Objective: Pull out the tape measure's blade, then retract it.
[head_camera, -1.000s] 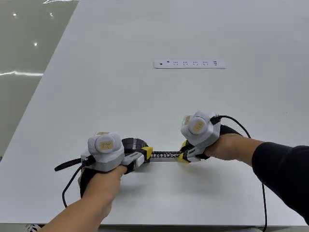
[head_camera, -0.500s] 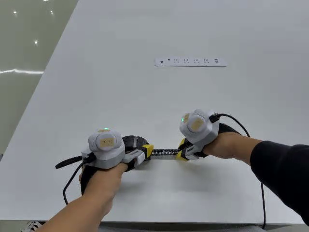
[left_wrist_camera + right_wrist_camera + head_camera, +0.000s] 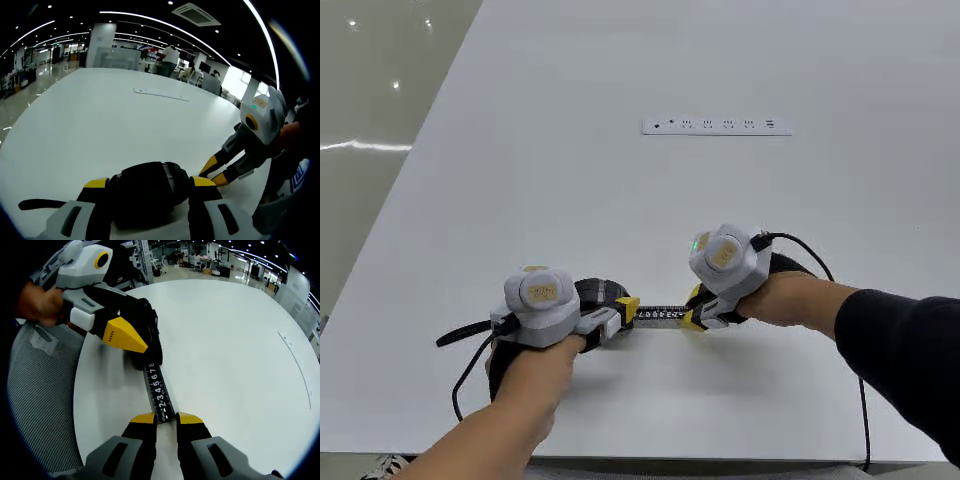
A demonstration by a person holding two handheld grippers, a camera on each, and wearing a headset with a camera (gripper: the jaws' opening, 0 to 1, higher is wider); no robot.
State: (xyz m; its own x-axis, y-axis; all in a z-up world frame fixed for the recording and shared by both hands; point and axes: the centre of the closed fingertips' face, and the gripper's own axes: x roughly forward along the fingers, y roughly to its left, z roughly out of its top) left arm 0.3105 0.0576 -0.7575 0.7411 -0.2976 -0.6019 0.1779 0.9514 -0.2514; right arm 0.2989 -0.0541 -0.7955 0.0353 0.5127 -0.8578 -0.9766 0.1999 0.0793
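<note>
The tape measure [image 3: 599,296], a round black case, sits on the white table [image 3: 620,180] near its front edge, clamped in the jaws of the left gripper [image 3: 150,182]. Its blade [image 3: 158,394], black with white numerals, lies flat with a short length drawn out, its end pinched by the right gripper [image 3: 165,417].

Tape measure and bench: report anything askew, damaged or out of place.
Nothing stands out. The left gripper clamps the black tape measure, and its blade runs flat and straight to the right gripper, with no kink. The power strip lies flat farther back on the white table.
</note>
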